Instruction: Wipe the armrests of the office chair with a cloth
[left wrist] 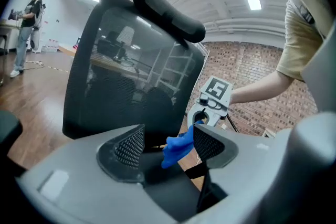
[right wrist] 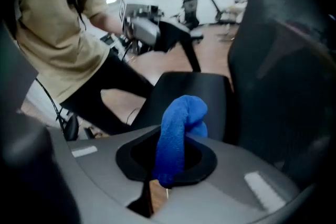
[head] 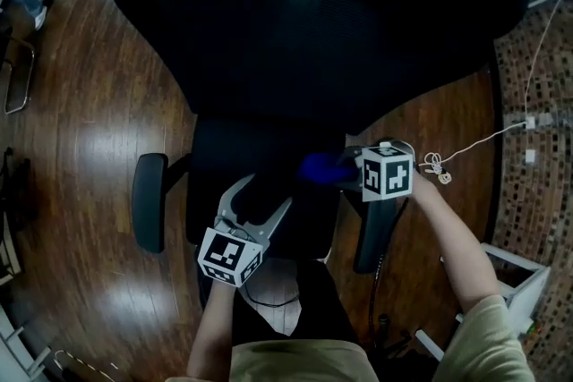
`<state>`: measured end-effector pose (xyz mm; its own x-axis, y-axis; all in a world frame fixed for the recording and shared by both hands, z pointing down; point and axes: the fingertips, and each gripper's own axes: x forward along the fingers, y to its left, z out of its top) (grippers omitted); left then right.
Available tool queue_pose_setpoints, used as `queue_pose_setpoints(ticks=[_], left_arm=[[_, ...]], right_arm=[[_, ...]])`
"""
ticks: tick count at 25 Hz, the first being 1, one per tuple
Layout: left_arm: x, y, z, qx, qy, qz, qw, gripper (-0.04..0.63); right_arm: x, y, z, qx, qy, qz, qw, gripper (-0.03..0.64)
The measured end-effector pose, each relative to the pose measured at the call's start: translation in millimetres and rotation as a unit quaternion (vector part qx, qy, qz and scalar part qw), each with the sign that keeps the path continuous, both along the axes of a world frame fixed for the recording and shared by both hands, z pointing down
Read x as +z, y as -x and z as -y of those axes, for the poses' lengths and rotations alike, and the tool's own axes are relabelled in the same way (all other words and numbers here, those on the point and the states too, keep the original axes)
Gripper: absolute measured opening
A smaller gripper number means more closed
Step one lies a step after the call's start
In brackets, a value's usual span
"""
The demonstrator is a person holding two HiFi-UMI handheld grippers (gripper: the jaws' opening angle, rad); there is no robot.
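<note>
The blue cloth (right wrist: 178, 128) is pinched between the right gripper's (head: 347, 169) jaws, with its bunched length projecting straight ahead of them. The left gripper's (head: 260, 198) jaws are spread and empty. The cloth is best lowered flat onto the right armrest (head: 373, 237), just beside those jaws, and drawn along its length under steady pressure.

Chair backrest (head: 313, 31) walls off the front, seat (head: 224, 165) open between left armrest (head: 150, 201) and right armrest (head: 372, 237), floor (head: 81, 130) open outside

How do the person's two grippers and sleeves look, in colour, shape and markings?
The left gripper and the right gripper are both grey, each with two dark textured jaws. Each carries a white cube with black square markers. The person wears a beige short-sleeved shirt.
</note>
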<state>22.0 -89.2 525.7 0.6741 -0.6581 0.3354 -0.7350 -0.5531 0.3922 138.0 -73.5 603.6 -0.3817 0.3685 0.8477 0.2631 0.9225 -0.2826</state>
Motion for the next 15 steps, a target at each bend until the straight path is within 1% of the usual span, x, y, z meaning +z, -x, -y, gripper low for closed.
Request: queue_pose_setpoints(ticks=[2, 4, 5, 6, 7, 8, 9, 10, 11, 12, 13, 14, 15], left_arm=[[-19.9, -19.6, -2.9, 0.011, -0.010, -0.003, 0.9999, 0.273], [-33.5, -42.1, -10.7, 0.031, -0.026, -0.007, 0.9991, 0.273], [-38.1, -53.5, -14.6, 0.043, -0.034, -0.011, 0.9984, 0.273], [-42.0, -65.0, -17.5, 0.056, -0.040, -0.015, 0.9975, 0.273], [-45.6, -76.9, -18.9, 0.069, -0.045, -0.019, 0.9964, 0.272], [-48.8, -89.2, -19.4, 0.082, -0.049, -0.021, 0.9952, 0.272], [-51.7, -102.5, -20.0, 0.094, -0.051, -0.022, 0.9940, 0.272], [-54.8, -117.6, -22.0, 0.104, -0.053, -0.023, 0.9929, 0.270], [-58.2, -134.8, -25.6, 0.114, -0.054, -0.026, 0.9917, 0.270], [-61.9, -153.7, -30.7, 0.123, -0.056, -0.028, 0.9904, 0.270], [-65.4, -173.0, -36.4, 0.134, -0.058, -0.028, 0.9889, 0.270], [-68.0, -191.0, -41.8, 0.147, -0.061, -0.025, 0.9870, 0.270], [-69.5, -207.0, -46.1, 0.159, -0.063, -0.020, 0.9850, 0.270]], right_arm=[[-38.3, -17.4, -5.6, 0.089, -0.008, 0.056, 0.994, 0.028], [-57.8, -47.1, -19.2, 0.168, -0.027, 0.084, 0.982, 0.029], [-62.4, -63.9, -27.3, 0.211, -0.036, 0.092, 0.973, 0.029], [-64.4, -81.0, -35.3, 0.258, -0.040, 0.102, 0.960, 0.029], [-65.0, -98.5, -42.0, 0.310, -0.039, 0.115, 0.943, 0.029], [-64.9, -116.1, -47.2, 0.365, -0.032, 0.135, 0.921, 0.029], [-64.9, -133.8, -51.8, 0.421, -0.017, 0.163, 0.892, 0.029], [-64.9, -152.8, -56.8, 0.477, 0.006, 0.198, 0.856, 0.031], [-64.0, -174.9, -62.6, 0.530, 0.030, 0.233, 0.815, 0.031], [-61.3, -199.8, -69.2, 0.579, 0.053, 0.263, 0.770, 0.032], [-56.2, -224.9, -76.6, 0.623, 0.072, 0.284, 0.725, 0.032], [-48.1, -246.2, -85.0, 0.658, 0.087, 0.295, 0.687, 0.032], [-36.9, -260.5, -94.5, 0.681, 0.099, 0.301, 0.660, 0.032]])
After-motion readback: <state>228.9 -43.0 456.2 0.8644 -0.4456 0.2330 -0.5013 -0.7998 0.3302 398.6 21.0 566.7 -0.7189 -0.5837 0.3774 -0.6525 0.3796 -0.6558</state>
